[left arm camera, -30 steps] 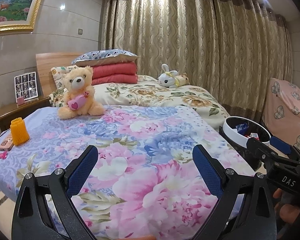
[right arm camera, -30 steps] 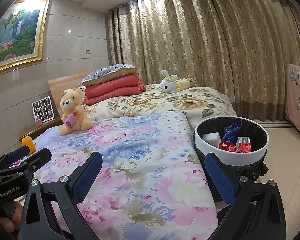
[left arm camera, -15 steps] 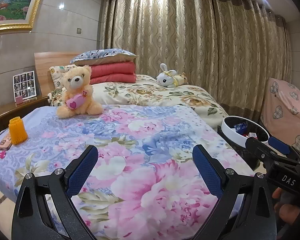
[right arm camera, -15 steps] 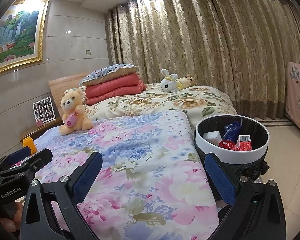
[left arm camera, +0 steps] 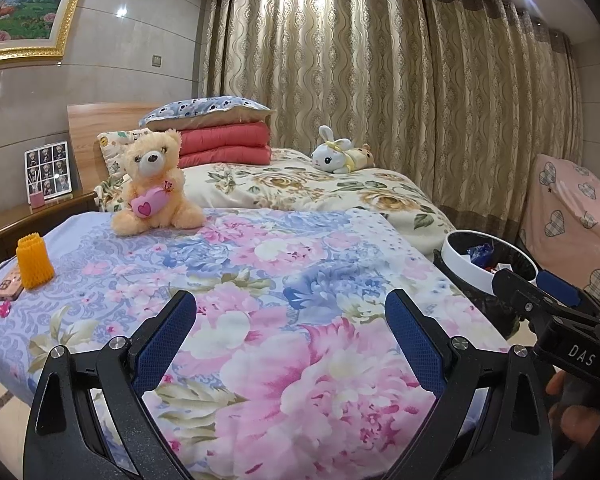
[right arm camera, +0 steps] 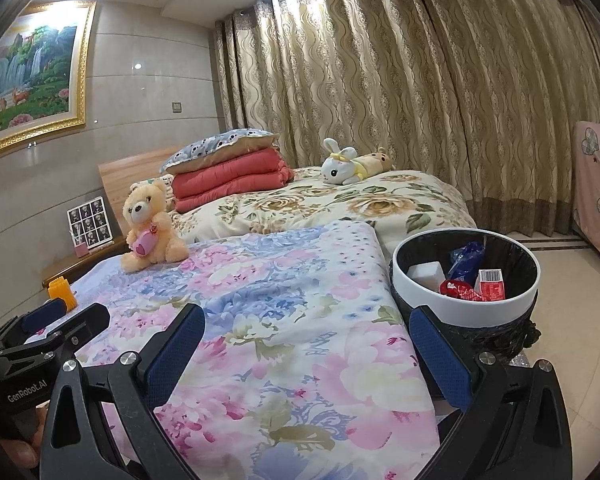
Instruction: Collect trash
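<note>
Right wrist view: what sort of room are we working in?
A home bedroom, most likely: a made bed with a folded red quilt, a teddy bear on the floral cover, and floor-length curtains.

The trash bin point(right arm camera: 464, 312) is round, with a white rim and a black bag inside. It stands upright on the floor, just past the right finger of the right hand-held gripper point(right arm camera: 306, 338). In it lie a blue wrapper point(right arm camera: 466, 258), a red wrapper point(right arm camera: 456, 289), a red box point(right arm camera: 491, 285) and a white box point(right arm camera: 426, 273).
</note>
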